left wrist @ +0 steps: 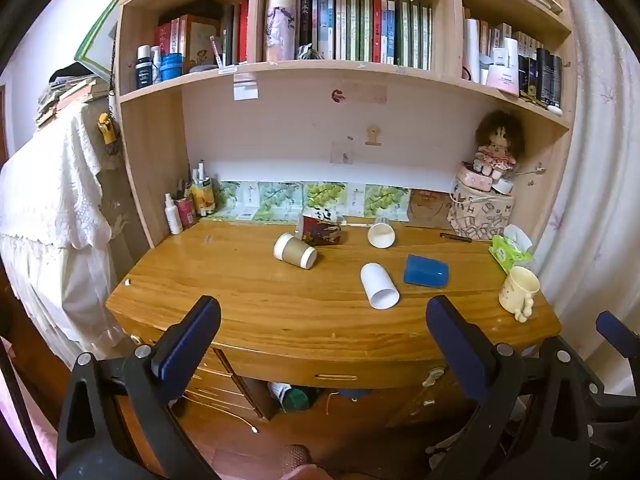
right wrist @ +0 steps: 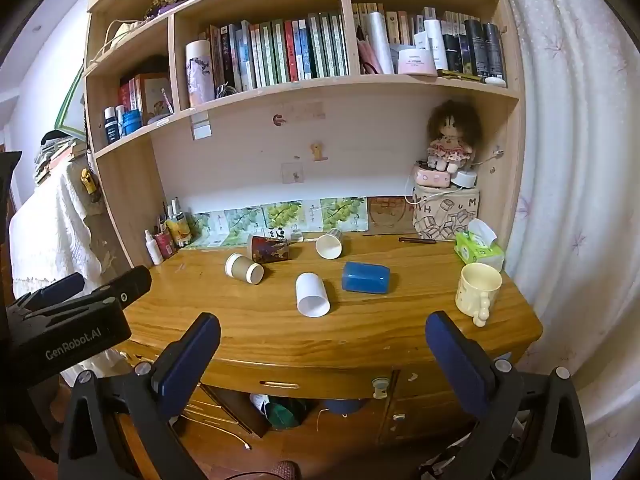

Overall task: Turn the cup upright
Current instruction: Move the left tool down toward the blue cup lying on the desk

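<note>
On the desk (right wrist: 280, 340), five cups lie tipped, none touched yet: largest the blue cup (right wrist: 366, 277), long axis left-right, likely stiff plastic; then the dark printed cup (right wrist: 269, 249), the brown paper cup (right wrist: 244, 268) and the white cup (right wrist: 312, 295), mouth toward me. These look light and crushable — I would pinch mid-wall, gently; smallest, the far white cup (right wrist: 329, 243). My left gripper (left wrist: 320, 322) and right gripper (right wrist: 322, 338) hover before the desk edge — both spread wide, empty.

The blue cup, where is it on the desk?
The blue cup lies on its side right of centre on the wooden desk, just right of the tipped white cup and left of the upright cream mug.
</note>
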The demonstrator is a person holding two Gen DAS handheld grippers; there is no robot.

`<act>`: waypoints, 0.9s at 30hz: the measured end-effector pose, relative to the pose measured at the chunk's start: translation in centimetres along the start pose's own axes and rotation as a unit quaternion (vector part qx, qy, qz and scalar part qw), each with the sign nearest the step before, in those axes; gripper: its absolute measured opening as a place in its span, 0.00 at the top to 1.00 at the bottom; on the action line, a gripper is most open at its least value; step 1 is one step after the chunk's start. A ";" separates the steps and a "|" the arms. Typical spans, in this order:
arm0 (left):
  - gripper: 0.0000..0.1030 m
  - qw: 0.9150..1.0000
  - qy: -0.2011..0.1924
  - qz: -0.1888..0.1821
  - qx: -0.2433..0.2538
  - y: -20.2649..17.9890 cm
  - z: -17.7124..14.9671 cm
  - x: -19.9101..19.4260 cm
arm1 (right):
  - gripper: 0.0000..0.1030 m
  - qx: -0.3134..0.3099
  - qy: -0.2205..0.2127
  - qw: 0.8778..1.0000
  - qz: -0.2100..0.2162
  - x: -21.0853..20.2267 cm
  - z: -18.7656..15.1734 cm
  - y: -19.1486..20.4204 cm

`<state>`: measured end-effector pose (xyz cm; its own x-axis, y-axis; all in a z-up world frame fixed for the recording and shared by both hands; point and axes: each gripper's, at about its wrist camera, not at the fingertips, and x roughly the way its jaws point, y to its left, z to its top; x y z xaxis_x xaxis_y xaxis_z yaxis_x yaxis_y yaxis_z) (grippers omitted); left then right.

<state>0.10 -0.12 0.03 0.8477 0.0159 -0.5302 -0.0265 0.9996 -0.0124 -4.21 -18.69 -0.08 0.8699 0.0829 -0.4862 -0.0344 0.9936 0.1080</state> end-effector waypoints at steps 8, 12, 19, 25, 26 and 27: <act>0.00 1.000 -0.017 -0.011 -0.013 0.4 0.2 -0.2 | 0.00 0.001 0.006 1.000 0.005 0.2 0.0 -0.1; 0.00 0.999 -0.031 -0.005 -0.007 -0.3 0.2 -0.9 | 0.00 -0.004 0.008 1.000 0.007 0.2 0.2 0.6; 0.00 0.999 -0.045 -0.011 -0.004 -0.2 0.5 -1.6 | 0.00 -0.014 0.004 1.000 0.008 0.2 0.2 0.4; 0.00 0.998 -0.054 -0.007 -0.010 -0.2 0.6 -2.1 | 0.00 -0.016 0.002 1.000 0.008 0.0 0.1 0.3; 0.00 0.998 -0.054 -0.006 -0.010 -0.3 0.5 -2.2 | 0.00 -0.015 0.001 1.000 0.008 0.0 0.1 0.3; 0.00 0.998 -0.054 -0.006 -0.010 -0.3 0.5 -2.1 | 0.00 -0.014 0.002 1.000 0.009 0.0 0.2 0.3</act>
<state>-1.44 -0.39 1.60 0.9002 0.0083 -0.4354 -0.0264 0.9990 -0.0354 -4.16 -18.38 0.10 0.8671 0.1006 -0.4879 -0.0634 0.9937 0.0921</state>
